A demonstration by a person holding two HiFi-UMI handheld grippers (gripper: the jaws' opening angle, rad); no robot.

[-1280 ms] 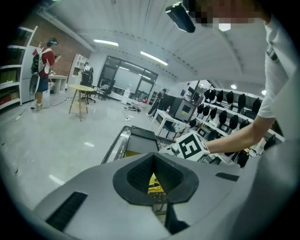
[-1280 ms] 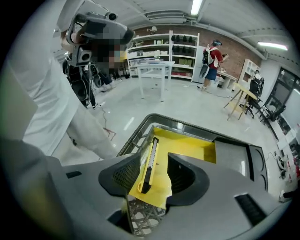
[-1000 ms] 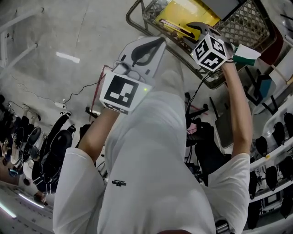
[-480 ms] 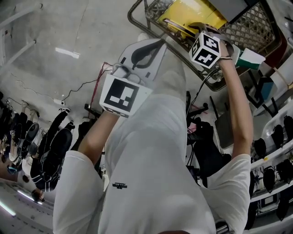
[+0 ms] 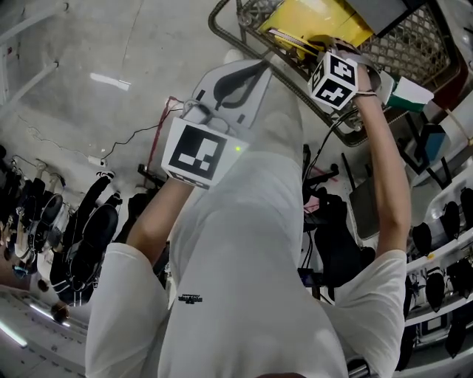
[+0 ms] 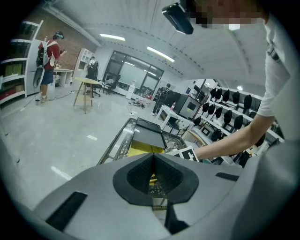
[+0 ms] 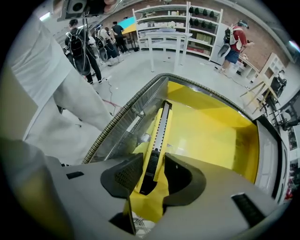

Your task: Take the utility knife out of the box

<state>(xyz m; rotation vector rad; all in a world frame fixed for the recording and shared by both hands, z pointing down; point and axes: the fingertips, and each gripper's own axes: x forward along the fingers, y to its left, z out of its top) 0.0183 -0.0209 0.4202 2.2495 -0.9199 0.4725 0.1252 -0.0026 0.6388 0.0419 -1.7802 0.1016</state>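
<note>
The utility knife (image 7: 158, 129), yellow with a black slider, lies lengthwise in the yellow box (image 7: 211, 136) inside a wire basket (image 7: 123, 117). My right gripper (image 7: 152, 171) points steeply down over it. Its jaws are closing with the knife's near end between them, and a thin gap still shows at the right pad. In the head view the right gripper's marker cube (image 5: 336, 77) sits at the edge of the yellow box (image 5: 310, 18). My left gripper (image 6: 153, 176) is shut with nothing in it, held back from the basket (image 6: 117, 145).
The basket's wire rim (image 5: 251, 52) runs close along the knife's left side. A dark flat lid or tray (image 6: 147, 136) lies at the basket's far end. Shelves of black gear stand to the right (image 6: 229, 101), and people stand farther back (image 7: 79, 47).
My right gripper has sunk lower into the basket, toward the yellow box. The left gripper has stayed almost where it was.
</note>
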